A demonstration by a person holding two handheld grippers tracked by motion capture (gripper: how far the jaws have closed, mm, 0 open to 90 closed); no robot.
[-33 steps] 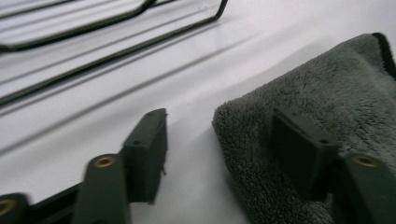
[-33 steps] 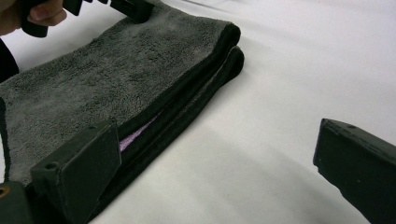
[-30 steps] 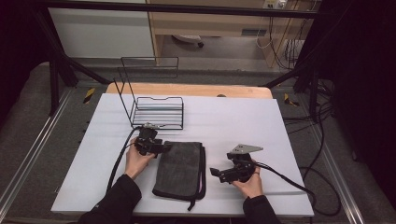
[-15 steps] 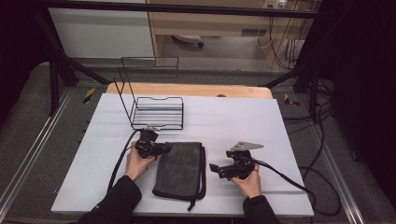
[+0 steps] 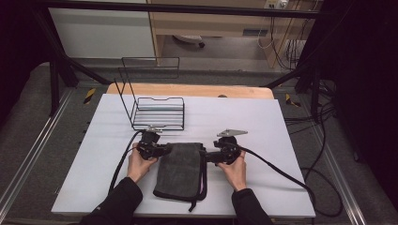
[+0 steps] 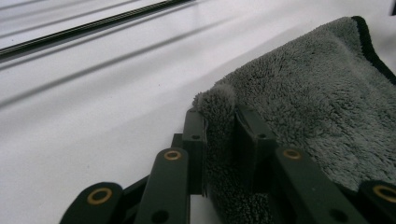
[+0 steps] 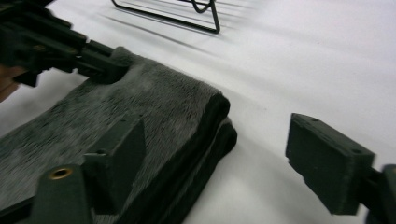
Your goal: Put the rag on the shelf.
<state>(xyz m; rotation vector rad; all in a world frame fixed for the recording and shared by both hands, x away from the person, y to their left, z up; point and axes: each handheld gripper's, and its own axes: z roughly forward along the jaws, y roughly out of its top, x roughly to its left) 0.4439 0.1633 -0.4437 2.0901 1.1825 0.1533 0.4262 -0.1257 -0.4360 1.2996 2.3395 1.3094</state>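
Down on the white worktop (image 5: 263, 126), seen from the high view, both forearms come in from the near edge in dark sleeves, hands low and level. The left hand (image 5: 137, 164) steers the left tongs (image 5: 165, 150) against the far left corner of a folded grey towel (image 5: 180, 168), which lies flat near the front of the worktop between the two hands. The right hand (image 5: 236, 169) brings the right tongs (image 5: 205, 156) up to the towel's far right corner, its cable trailing off to the right. Behind the towel stands a black wire rack (image 5: 157, 112), with nothing visible in it.

From the left gripper view, the left tongs (image 6: 219, 123) are pressed together on a pinch of the towel (image 6: 317, 107), a tuft of pile standing up between the two jaws. The rest of the cloth spreads away to the right on the worktop (image 6: 93, 102).

From the right gripper view, the right tongs (image 7: 215, 158) are spread wide. One jaw rests over the towel (image 7: 154, 107), the other hangs apart above bare worktop (image 7: 303, 56), and the towel's thick folded edge sits between them, ungripped. Across the cloth, the left tongs (image 7: 109, 70) bite its far corner, and the foot of the wire rack (image 7: 196, 14) shows beyond.
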